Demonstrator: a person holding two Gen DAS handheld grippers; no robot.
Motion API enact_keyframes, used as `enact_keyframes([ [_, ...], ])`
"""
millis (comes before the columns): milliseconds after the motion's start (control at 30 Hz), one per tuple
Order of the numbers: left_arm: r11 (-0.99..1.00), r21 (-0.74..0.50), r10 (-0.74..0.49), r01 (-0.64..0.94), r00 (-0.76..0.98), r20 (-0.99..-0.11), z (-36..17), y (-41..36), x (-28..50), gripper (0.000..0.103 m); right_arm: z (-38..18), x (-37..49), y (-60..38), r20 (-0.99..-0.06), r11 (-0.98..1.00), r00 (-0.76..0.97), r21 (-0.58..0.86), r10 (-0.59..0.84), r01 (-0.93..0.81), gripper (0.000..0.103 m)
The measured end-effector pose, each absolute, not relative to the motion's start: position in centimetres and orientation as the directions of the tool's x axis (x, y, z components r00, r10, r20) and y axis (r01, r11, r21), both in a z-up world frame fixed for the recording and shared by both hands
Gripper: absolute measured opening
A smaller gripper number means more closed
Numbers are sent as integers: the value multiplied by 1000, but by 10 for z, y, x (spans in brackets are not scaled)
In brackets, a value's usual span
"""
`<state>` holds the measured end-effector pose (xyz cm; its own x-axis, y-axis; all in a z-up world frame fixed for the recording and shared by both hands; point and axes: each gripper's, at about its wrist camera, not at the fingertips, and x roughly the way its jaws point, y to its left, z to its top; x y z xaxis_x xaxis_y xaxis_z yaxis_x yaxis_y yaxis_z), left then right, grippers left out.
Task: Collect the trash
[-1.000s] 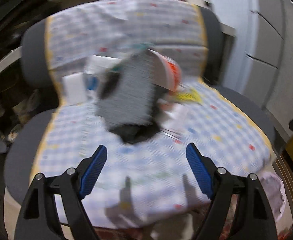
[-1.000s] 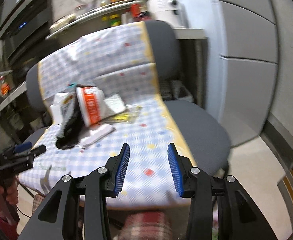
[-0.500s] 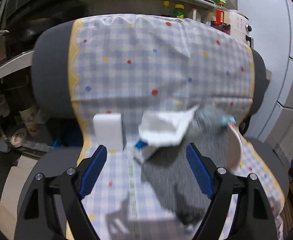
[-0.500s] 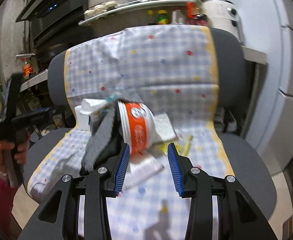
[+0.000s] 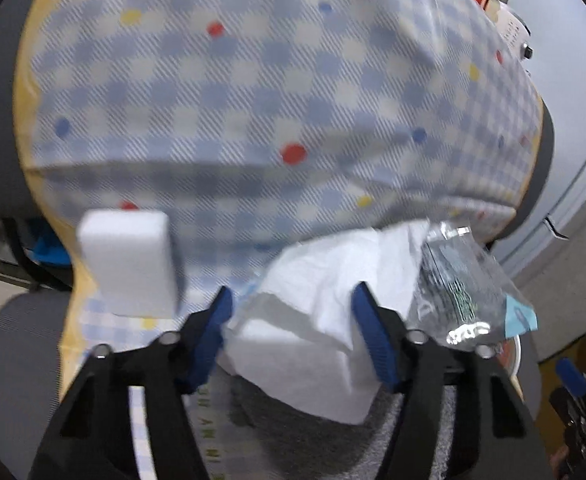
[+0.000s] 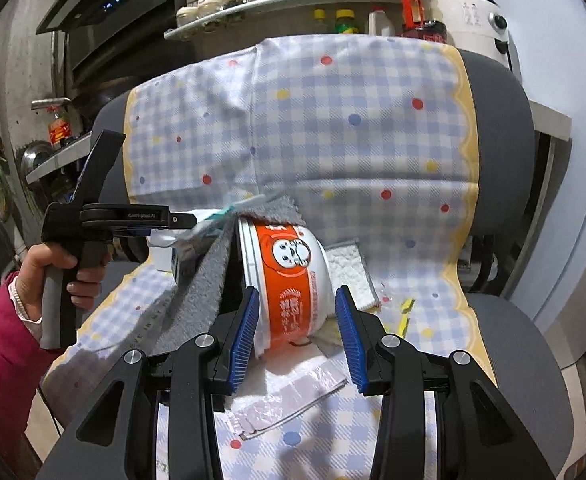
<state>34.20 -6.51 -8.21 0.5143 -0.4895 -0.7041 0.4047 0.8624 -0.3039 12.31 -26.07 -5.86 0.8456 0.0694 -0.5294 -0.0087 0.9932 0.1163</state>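
The trash lies heaped on the seat of a gray office chair (image 6: 505, 128) draped in a blue checked cloth (image 6: 333, 120). The left gripper (image 5: 297, 332) is open, its blue pads straddling a crumpled white tissue (image 5: 313, 320) without yet pinching it. The right gripper (image 6: 297, 332) is also open, its pads either side of the orange-banded instant noodle cup (image 6: 293, 276), which lies tipped on its side; whether either pad touches the cup is hard to say.

To do this well, the left gripper should probably close on the thick fold of tissue rather than a thin edge, so it lifts in one piece and does not drag the silver foil wrapper (image 5: 457, 288) beside it. The cup looks light and rounded; a squeeze across its waist, not too hard, should keep it from squirting out or crushing.

A gray towel (image 6: 209, 280) drapes over the cup's mouth and hides what is inside. The left view is blurred, and the white block (image 5: 127, 260) standing against the chair back cannot be identified. What lies under the tissue is hidden, though the flat clear plastic bag (image 6: 293, 396) in front of the cup shows plainly.
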Motion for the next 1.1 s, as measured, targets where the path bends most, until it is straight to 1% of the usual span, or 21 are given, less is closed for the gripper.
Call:
enact_keyframes([
  [33, 852, -320, -507, 414, 500, -702, -84, -66, 341, 29, -59, 121, -261, -530, 993, 845, 117, 68, -6, 42],
  [67, 845, -328, -518, 423, 491, -700, -84, -67, 338, 18, -59, 120, -261, -530, 993, 845, 118, 68, -6, 42],
  [100, 836, -328, -529, 440, 489, -693, -82, -67, 333, 2, -58, 117, -261, -528, 993, 846, 117, 67, -5, 42],
  [133, 835, -319, -532, 449, 505, -680, -78, -67, 326, 0, -55, 113, -260, -524, 994, 849, 114, 64, -5, 42],
  [233, 835, -290, -536, 468, 570, -623, -58, -59, 296, 0, -48, 102, -257, -512, 994, 857, 107, 62, -8, 42],
  [300, 850, -258, -517, 458, 635, -575, -39, -46, 264, 0, -42, 94, -252, -503, 995, 862, 103, 66, -16, 42],
  [367, 875, -223, -478, 430, 688, -547, -27, -36, 242, 0, -37, 90, -247, -494, 994, 866, 105, 75, -27, 42],
  [400, 901, -183, -427, 394, 726, -539, -22, -28, 226, 0, -34, 88, -243, -490, 994, 868, 107, 85, -37, 47],
  [467, 940, -134, -335, 313, 776, -535, -19, -11, 201, 0, -31, 86, -236, -485, 992, 869, 112, 104, -57, 54],
  [633, 969, -118, -248, 219, 811, -529, -32, 30, 171, 0, -33, 97, -205, -490, 985, 856, 132, 165, -114, 54],
  [733, 971, -143, -240, 193, 797, -554, -50, 45, 166, 0, -40, 113, -185, -502, 982, 846, 136, 181, -130, 53],
  [800, 976, -129, -216, 173, 790, -574, -64, 49, 164, 0, -48, 124, -173, -519, 979, 831, 145, 199, -143, 45],
  [933, 973, -162, -230, 166, 763, -604, -83, 57, 170, 0, -65, 149, -153, -545, 965, 800, 205, 250, -161, 45],
  [1100, 971, -179, -236, 159, 765, -600, -87, 65, 173, 0, -60, 184, -150, -516, 950, 820, 297, 246, -98, 46],
])
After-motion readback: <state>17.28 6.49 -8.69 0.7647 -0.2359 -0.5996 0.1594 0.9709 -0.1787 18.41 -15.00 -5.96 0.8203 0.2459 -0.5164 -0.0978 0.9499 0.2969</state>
